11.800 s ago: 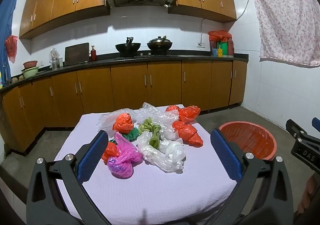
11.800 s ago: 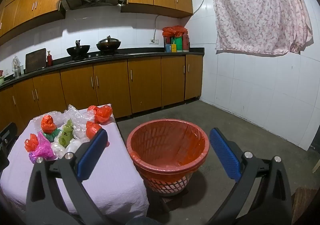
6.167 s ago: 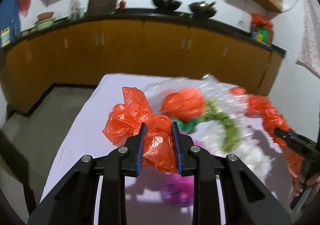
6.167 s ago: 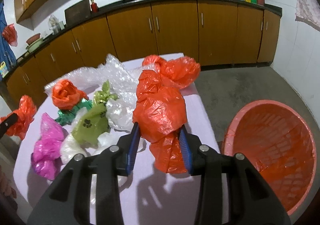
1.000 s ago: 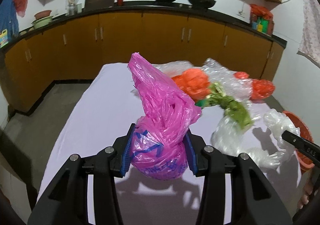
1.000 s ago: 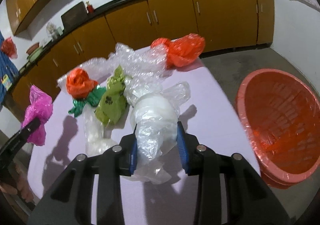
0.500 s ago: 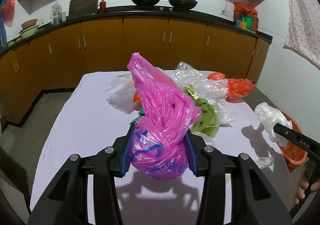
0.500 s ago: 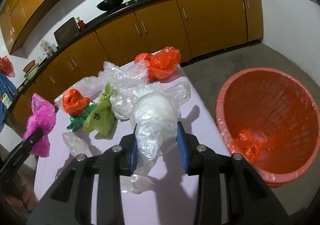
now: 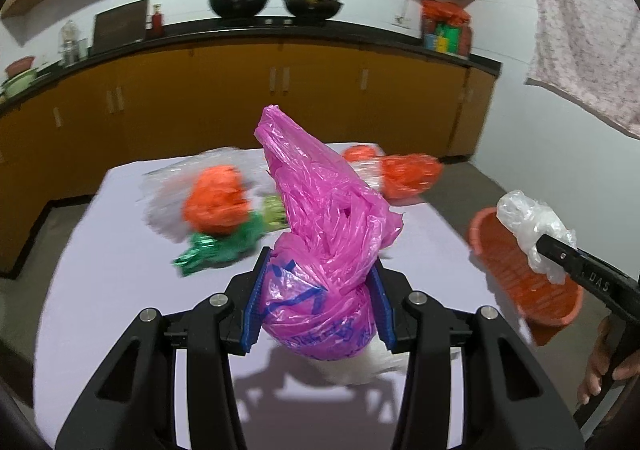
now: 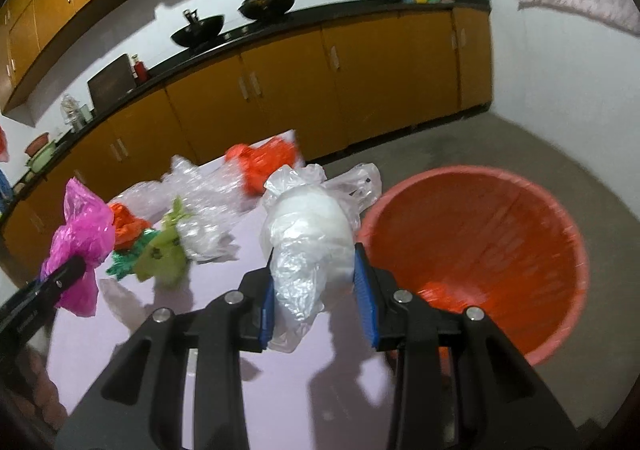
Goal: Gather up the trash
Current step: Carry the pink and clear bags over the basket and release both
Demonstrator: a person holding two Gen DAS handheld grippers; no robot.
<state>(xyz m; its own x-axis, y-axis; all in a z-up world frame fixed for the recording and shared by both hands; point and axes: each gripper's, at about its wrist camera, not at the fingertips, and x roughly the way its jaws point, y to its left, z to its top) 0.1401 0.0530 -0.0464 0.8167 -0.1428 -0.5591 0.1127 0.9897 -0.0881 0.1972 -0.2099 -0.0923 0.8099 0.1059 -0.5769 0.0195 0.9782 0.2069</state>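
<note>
Both jaws clenched: pink bag (image 9: 320, 266) left, clear bag (image 10: 308, 246) right; basket (image 10: 560, 218) holds little, several bags left.

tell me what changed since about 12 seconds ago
Both grippers, open then, now hold bags: the left gripper grips the knotted pink plastic bag, the right gripper the clear white plastic bag, carried toward the orange plastic basket, which now holds orange trash. Other bags remain on the lilac tablecloth.
</note>
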